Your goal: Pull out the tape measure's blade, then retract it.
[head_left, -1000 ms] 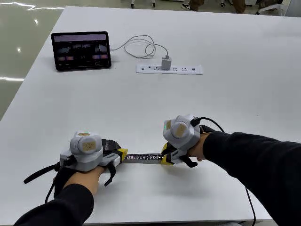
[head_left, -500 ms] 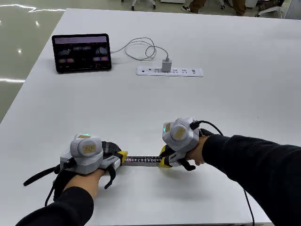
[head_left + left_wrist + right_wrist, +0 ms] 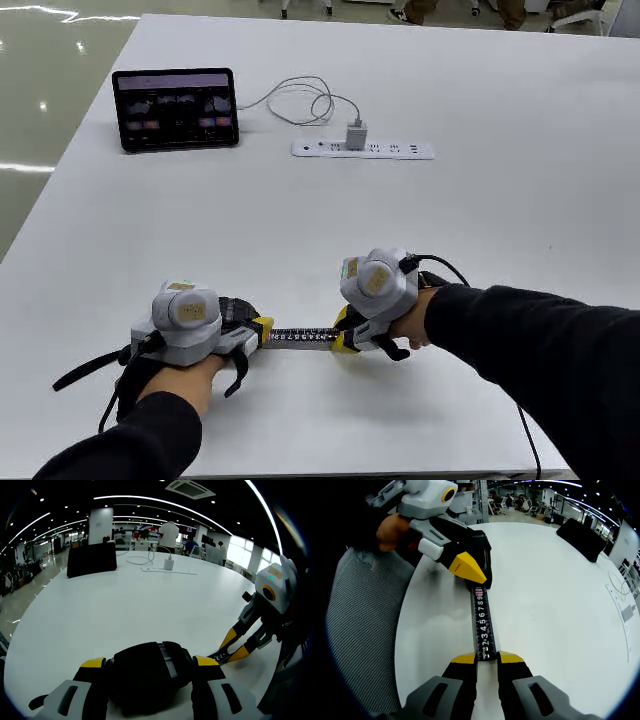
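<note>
Pinching blade — right claw low, level

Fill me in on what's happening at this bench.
A person is working a tape measure with two handheld claws on a white table. The left claw is shut around the black tape measure case. The right claw pinches the end of the blade. The blade is drawn out a short way and lies flat on the table between the two claws. A tablet and a power strip sit at the far side.
</note>
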